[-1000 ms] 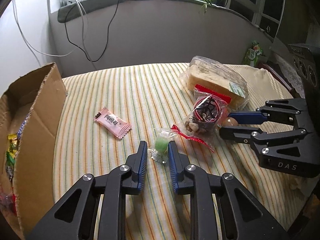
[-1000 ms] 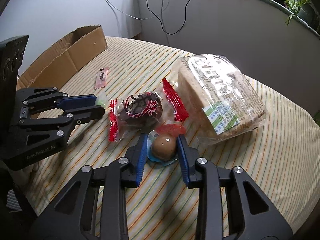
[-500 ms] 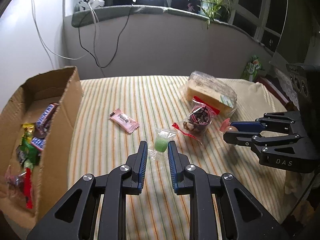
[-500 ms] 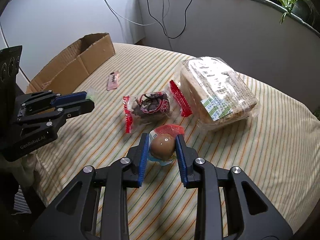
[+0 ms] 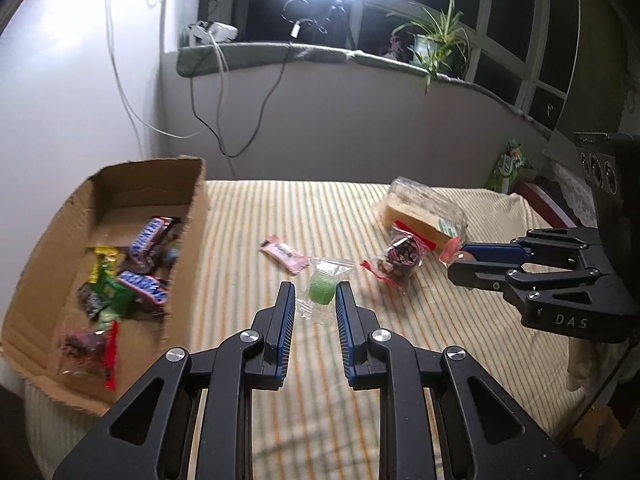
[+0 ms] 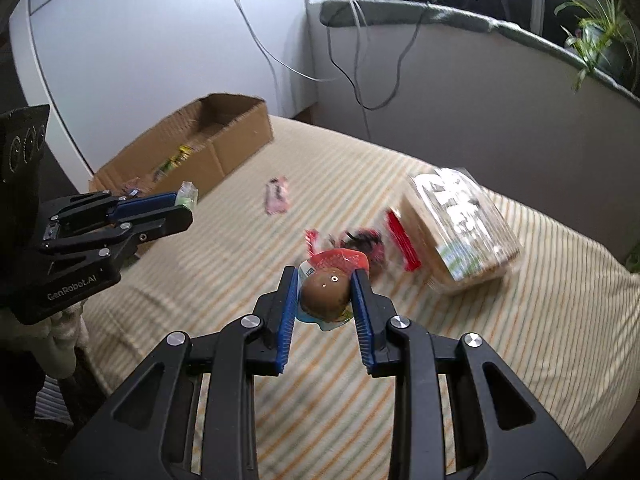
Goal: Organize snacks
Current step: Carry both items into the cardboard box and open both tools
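Note:
My left gripper (image 5: 315, 289) is shut on a green candy in a clear wrapper (image 5: 321, 295), held above the striped tablecloth (image 5: 256, 208). From the right wrist view that left gripper (image 6: 183, 207) hangs near the cardboard box (image 6: 240, 128). My right gripper (image 6: 325, 276) is shut on a brown egg in a clear pack with a red edge (image 6: 326, 296), lifted off the table. The open cardboard box (image 5: 196, 208) at the left holds several wrapped snacks. On the cloth lie a pink candy (image 5: 284, 254), a red-edged snack bag (image 5: 400, 262) and a bread pack (image 5: 424, 210).
A green packet (image 5: 510, 166) stands at the table's far right edge. Behind the table runs a grey ledge (image 5: 320, 56) with cables hanging down and a potted plant (image 5: 436, 44). A white wall is on the left beyond the box.
Both grippers have risen with their snacks held. The left one has drifted toward the box, whose inside now shows. The egg has left the cloth.

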{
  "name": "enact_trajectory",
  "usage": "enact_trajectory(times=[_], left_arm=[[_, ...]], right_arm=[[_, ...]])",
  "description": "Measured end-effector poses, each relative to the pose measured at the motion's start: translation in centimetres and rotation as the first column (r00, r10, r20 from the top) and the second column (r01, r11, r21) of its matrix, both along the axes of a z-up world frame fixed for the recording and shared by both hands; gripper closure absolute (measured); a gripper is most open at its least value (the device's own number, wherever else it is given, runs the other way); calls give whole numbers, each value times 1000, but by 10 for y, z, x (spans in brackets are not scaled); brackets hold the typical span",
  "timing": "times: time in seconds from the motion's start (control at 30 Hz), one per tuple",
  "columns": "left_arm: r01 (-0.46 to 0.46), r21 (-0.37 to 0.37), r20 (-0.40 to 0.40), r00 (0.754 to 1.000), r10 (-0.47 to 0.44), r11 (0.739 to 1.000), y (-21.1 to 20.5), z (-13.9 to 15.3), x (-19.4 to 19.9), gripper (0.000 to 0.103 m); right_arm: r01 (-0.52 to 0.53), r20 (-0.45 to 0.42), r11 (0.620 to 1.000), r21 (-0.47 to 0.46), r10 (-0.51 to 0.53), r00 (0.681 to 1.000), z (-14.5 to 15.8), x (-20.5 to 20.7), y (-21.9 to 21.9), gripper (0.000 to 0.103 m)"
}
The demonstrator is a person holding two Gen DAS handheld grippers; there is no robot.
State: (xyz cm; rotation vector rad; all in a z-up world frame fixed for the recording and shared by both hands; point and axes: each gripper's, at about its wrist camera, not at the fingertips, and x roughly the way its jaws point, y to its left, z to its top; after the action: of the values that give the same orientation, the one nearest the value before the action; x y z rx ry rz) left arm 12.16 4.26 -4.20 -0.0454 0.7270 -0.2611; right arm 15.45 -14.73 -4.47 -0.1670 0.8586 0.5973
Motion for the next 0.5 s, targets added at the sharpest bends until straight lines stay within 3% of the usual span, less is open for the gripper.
enact_trajectory(times=[0.5], left_arm=[[-161, 2, 44, 986, 160, 987, 78, 14, -10, 84]], right_arm=[[-104, 32, 994, 23, 104, 994, 19, 22, 77, 75]])
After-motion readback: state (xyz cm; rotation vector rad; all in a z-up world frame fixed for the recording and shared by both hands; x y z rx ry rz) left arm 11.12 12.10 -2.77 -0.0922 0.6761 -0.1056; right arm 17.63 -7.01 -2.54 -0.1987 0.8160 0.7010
